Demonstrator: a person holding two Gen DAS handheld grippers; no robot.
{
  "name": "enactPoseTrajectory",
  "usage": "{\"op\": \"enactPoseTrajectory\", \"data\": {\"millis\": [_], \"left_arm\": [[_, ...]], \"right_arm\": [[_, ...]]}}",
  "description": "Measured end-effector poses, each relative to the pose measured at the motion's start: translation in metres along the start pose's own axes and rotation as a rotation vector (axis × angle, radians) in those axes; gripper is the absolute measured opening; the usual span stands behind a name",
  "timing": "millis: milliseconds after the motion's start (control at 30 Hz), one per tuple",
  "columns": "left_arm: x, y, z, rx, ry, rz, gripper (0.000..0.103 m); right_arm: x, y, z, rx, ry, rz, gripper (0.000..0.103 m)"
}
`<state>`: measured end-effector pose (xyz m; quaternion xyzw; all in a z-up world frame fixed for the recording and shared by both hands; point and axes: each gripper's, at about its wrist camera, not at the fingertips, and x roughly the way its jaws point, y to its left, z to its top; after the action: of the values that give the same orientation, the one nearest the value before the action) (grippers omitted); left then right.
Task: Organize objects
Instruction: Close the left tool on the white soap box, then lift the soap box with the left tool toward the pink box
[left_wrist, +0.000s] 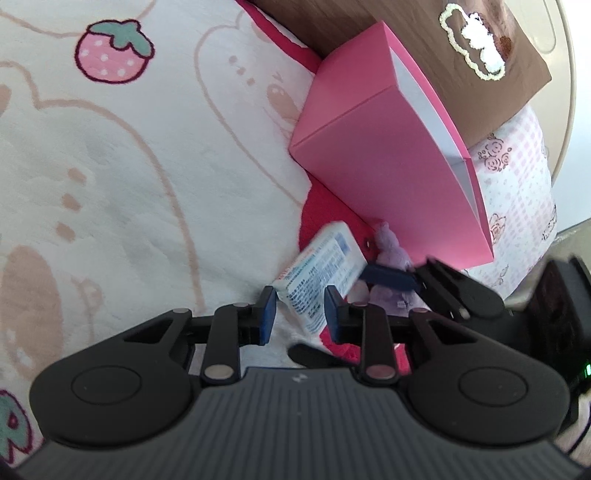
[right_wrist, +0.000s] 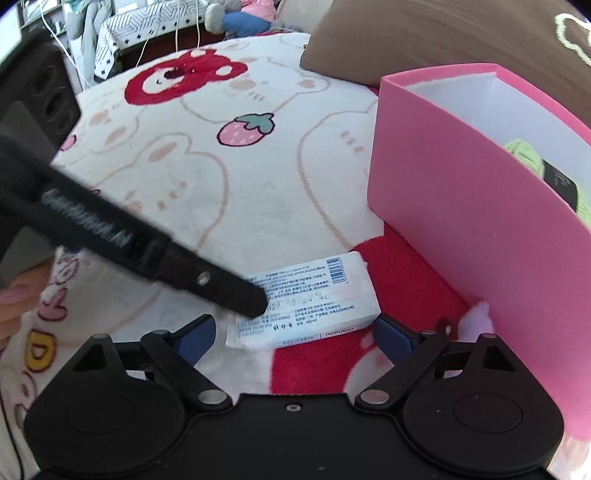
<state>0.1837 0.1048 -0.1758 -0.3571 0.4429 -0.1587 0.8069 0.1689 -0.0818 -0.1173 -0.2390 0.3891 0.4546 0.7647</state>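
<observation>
Pinching the white packet (left_wrist: 325, 273), the left claw (left_wrist: 300, 314) grips it while the right claw (right_wrist: 293, 334) gapes wide around it.

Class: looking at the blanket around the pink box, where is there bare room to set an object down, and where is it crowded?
Free: the blanket between strawberry print and white packet. Crowded: beside the pink box, where the packet, both grippers and a purple plush sit.

A cartoon-printed plush blanket (right_wrist: 221, 192) is covering the bed, a brown pillow (right_wrist: 424, 40) is lying behind, daylight is brightening the cluttered room.
</observation>
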Motion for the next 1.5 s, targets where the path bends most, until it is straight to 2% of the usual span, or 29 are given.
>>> {"op": "enactPoseTrajectory", "data": {"millis": [167,400,567,633,867,1233,1500], "left_arm": [[-0.004,-0.003,0.004,0.032,0.023,0.044,0.027],[-0.004,-0.008,-0.001,0.052,0.056,0.081,0.027],[-0.006,-0.007,-0.003,0.051,0.035,0.076,0.024],[-0.005,-0.008,-0.004,0.062,0.035,0.079,0.022],[-0.003,-0.01,-0.004,0.066,0.031,0.088,0.022],[-0.002,-0.021,-0.01,0.114,0.031,0.129,0.022],[-0.009,-0.04,-0.016,0.165,0.049,0.167,0.026]], "right_arm": [[-0.009,0.016,-0.012,0.014,0.012,0.017,0.095],[0.001,0.02,-0.014,0.016,-0.027,-0.1,0.093],[0.014,0.012,-0.01,0.057,-0.026,-0.087,0.093],[0.018,0.01,-0.009,0.093,-0.018,-0.074,0.089],[0.019,0.018,-0.014,0.179,-0.035,-0.122,0.084],[0.016,0.028,-0.016,0.198,-0.051,-0.175,0.083],[0.003,0.033,-0.018,0.238,-0.047,-0.17,0.082]]}}
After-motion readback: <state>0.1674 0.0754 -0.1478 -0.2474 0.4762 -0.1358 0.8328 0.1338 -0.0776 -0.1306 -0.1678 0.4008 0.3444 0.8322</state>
